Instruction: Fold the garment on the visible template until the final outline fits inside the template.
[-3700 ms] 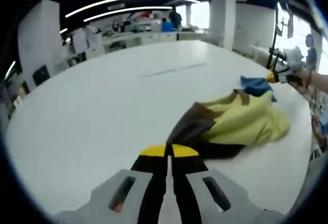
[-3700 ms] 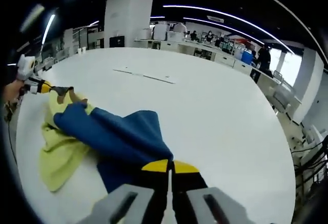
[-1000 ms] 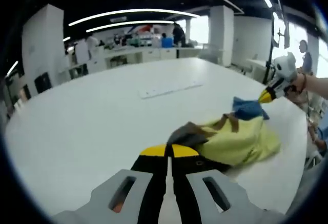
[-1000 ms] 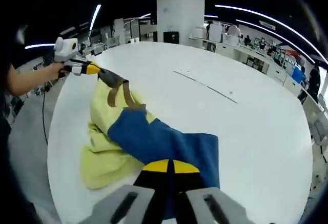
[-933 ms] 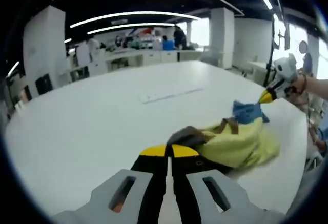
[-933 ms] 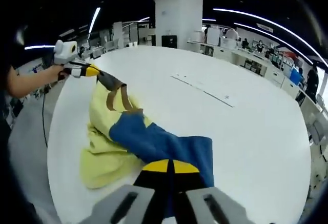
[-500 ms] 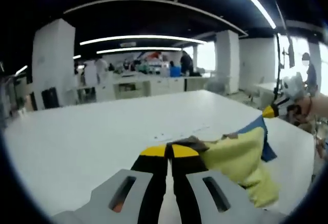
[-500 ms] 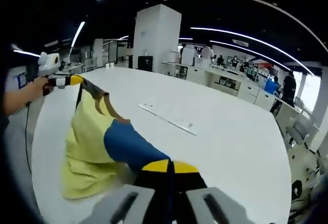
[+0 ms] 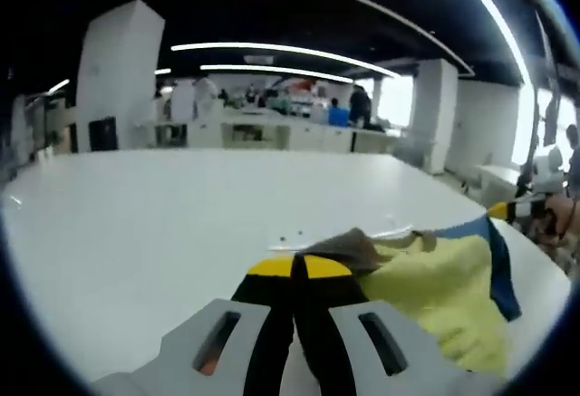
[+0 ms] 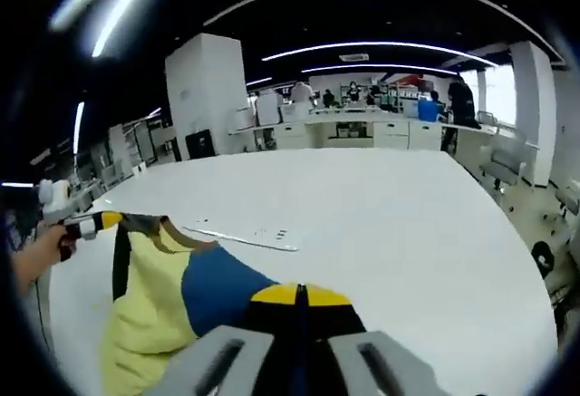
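A yellow garment [image 9: 435,287] with brown trim and a blue part [image 9: 500,269] hangs stretched between my two grippers above the white table [image 9: 163,224]. My left gripper [image 9: 297,267] is shut on its dark brown edge [image 9: 340,249]. My right gripper [image 10: 299,295] is shut on the blue part [image 10: 222,292]; the yellow cloth [image 10: 149,310] sags to the left. In each view the other gripper holds the far corner: the right one [image 9: 507,209], the left one [image 10: 98,221] in a hand [image 10: 36,255]. Thin template marks [image 10: 240,236] lie on the table beyond the garment.
The white table [image 10: 390,224] stretches far ahead, and its rounded edge curves off at the right. Beyond it stand a white pillar [image 10: 204,97], desks and several people [image 9: 272,106] at the back of the room.
Both grippers have risen and drawn apart with the garment. It has gone from a heap on the table to hanging spread between them.
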